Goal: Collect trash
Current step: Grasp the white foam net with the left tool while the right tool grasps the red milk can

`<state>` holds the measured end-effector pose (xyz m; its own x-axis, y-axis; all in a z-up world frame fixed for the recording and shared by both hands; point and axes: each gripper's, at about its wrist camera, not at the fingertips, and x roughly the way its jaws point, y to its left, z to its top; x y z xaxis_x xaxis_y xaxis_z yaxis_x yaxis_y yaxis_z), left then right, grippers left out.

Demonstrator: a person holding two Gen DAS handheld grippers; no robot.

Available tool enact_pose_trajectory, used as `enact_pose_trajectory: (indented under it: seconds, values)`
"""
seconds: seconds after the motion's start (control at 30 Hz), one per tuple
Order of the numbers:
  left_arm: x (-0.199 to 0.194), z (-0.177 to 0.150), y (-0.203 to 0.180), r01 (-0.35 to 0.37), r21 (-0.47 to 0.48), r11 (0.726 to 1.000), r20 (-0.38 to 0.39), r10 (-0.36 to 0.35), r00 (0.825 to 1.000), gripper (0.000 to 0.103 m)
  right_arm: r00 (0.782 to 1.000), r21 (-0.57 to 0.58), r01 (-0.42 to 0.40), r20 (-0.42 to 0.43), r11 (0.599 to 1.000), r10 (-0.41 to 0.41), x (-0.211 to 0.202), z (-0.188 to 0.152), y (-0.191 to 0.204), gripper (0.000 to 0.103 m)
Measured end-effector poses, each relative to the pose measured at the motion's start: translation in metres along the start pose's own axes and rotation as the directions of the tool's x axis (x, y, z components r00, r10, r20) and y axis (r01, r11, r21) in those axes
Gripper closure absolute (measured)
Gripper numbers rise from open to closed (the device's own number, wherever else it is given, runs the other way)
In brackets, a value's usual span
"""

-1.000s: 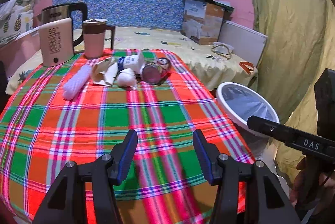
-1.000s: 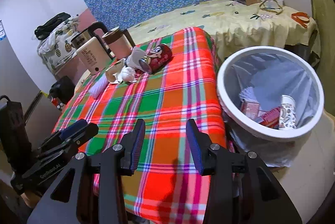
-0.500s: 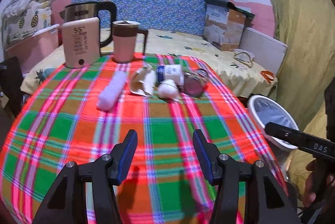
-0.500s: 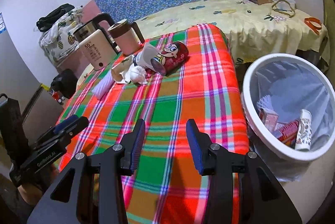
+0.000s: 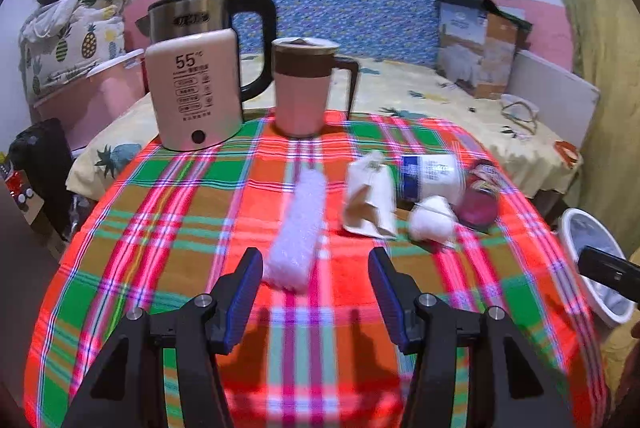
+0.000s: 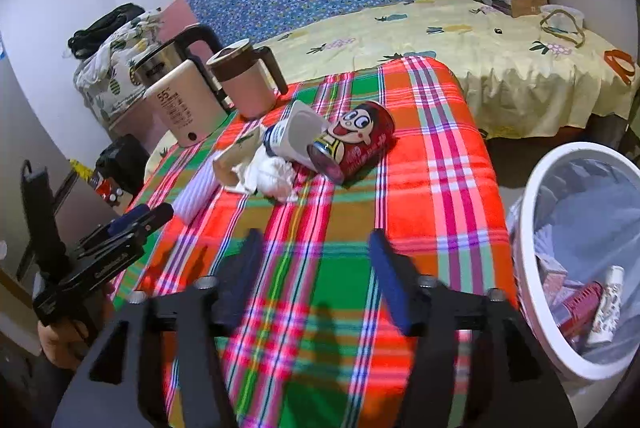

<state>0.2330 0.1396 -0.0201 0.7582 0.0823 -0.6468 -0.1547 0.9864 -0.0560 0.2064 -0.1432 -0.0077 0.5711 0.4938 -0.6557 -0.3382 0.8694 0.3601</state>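
On the plaid tablecloth [image 5: 168, 228] lie a white fluffy roll [image 5: 296, 228], a torn paper cup [image 5: 370, 200], a white and blue cup [image 5: 430, 174], a crumpled tissue [image 5: 432, 222] and a red can [image 5: 480, 204]. My left gripper [image 5: 316, 276] stands open with empty jaws, the near end of the fluffy roll just ahead between its tips. In the right wrist view the red can [image 6: 356, 140], the tissue [image 6: 276, 176] and the cups sit farther up the cloth. My right gripper [image 6: 316, 260] is over the cloth, its jaws opening with nothing between them.
A white trash bin [image 6: 532, 196] with a liner and some litter stands on the floor right of the table. A kettle [image 5: 196, 84] and a pink mug [image 5: 304, 88] stand at the table's far edge. A bed with yellow sheet [image 6: 480, 40] lies behind.
The left gripper moved left and forward, bringing the fluffy roll up to its tips. The right gripper moved forward over the cloth and its jaws spread wider.
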Motion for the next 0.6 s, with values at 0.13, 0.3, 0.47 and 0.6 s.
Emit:
enact_pose_trajectory:
  seconds: [0.13, 0.3, 0.47, 0.6]
  values:
    - [0.027, 0.008, 0.008, -0.028, -0.014, 1.0, -0.028, 0.027, 0.999, 0.048, 1.0, 0.033, 0.008, -0.007, 0.999, -0.008, 0.014, 0.009, -0.003, 0.04]
    - [0.045, 0.007, 0.014, -0.02, -0.038, 0.999, -0.053, 0.018, 0.998, 0.048, 1.0, 0.075, 0.02, -0.017, 0.997, -0.019, 0.034, 0.021, -0.008, 0.04]
    - [0.064, 0.004, 0.025, 0.0, -0.094, 0.996, -0.12, -0.011, 0.993, 0.049, 0.999, 0.138, 0.047, -0.011, 0.989, -0.046, 0.054, 0.037, -0.014, 0.04]
    - [0.074, 0.003, 0.034, 0.022, -0.134, 0.991, -0.151, -0.042, 0.988, 0.056, 0.997, 0.182, 0.072, -0.014, 0.981, -0.07, 0.068, 0.046, -0.017, 0.04]
